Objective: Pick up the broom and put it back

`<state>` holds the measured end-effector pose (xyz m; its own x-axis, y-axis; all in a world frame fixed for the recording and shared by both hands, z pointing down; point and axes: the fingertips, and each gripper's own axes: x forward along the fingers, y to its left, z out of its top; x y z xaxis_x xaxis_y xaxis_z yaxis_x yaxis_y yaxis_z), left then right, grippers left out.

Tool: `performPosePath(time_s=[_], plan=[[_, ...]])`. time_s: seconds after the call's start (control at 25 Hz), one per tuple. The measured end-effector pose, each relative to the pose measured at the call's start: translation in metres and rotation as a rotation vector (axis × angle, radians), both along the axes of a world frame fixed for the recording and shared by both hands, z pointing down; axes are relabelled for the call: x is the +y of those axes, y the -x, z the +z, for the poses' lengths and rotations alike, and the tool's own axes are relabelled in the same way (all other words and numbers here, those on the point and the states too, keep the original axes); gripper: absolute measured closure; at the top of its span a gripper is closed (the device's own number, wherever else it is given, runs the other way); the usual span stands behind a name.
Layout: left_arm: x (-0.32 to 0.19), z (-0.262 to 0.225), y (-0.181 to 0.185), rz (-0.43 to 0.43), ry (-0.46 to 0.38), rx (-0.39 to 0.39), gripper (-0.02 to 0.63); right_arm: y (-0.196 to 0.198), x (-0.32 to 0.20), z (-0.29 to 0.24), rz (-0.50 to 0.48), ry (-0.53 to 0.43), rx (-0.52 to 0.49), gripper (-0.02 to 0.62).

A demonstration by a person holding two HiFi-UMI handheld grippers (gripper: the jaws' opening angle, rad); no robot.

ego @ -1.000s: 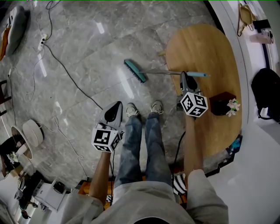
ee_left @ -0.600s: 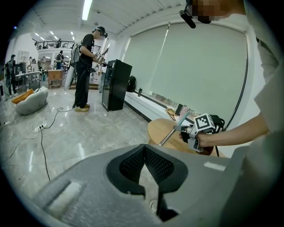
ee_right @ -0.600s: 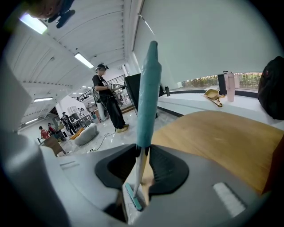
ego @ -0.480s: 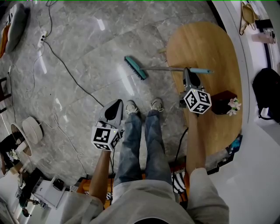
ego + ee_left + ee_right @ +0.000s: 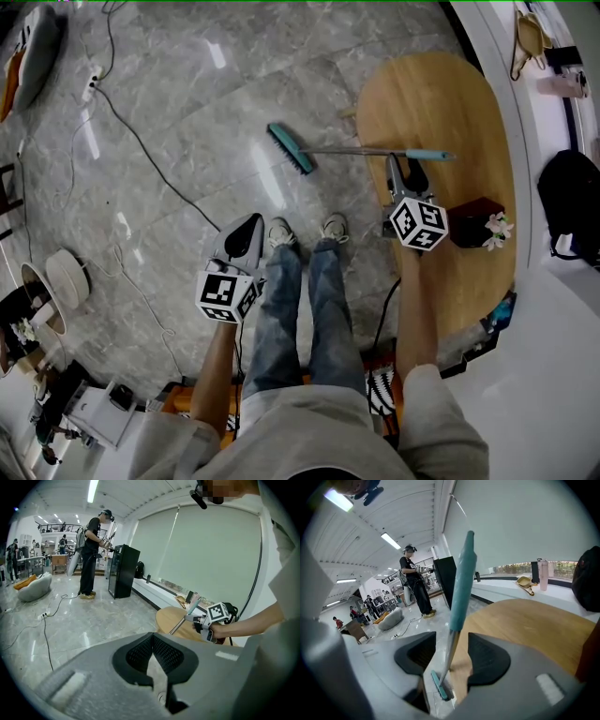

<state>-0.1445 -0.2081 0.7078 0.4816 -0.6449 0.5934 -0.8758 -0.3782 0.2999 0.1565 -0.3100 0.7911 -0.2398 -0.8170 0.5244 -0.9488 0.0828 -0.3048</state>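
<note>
Left of the wooden table [image 5: 450,103], over the marble floor [image 5: 187,122], the left gripper [image 5: 248,228] is held with its jaws pressed together and nothing between them. Closer to the table, the broom [image 5: 356,151] is seen with its teal brush head [image 5: 289,149] rested on the floor and its handle [image 5: 370,151] leaned up across the table's edge. At that edge, the right gripper [image 5: 404,169] has just been spread wide, and the handle is left standing between the jaws, pressed by neither pad.
</note>
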Motion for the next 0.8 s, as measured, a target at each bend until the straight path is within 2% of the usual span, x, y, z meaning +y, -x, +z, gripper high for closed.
performPosePath(time_s=[0.32,0.4,0.56,0.8], plan=[[-0.008,-0.015,0.000,0.000,-0.032,-0.005,0.603,0.007,0.029,-0.011,0.031,0.029,0.047,0.397],[-0.010,-0.023,0.000,0.003,-0.047,-0.012,0.603,0.012,0.040,-0.016,0.020,0.036,0.066,0.416],[-0.017,-0.042,0.003,-0.006,-0.081,-0.017,0.603,0.025,0.056,-0.036,-0.016,0.034,0.124,0.504],[-0.031,-0.087,0.008,-0.034,-0.136,-0.020,0.603,0.039,0.061,-0.095,-0.062,-0.014,0.186,0.598]])
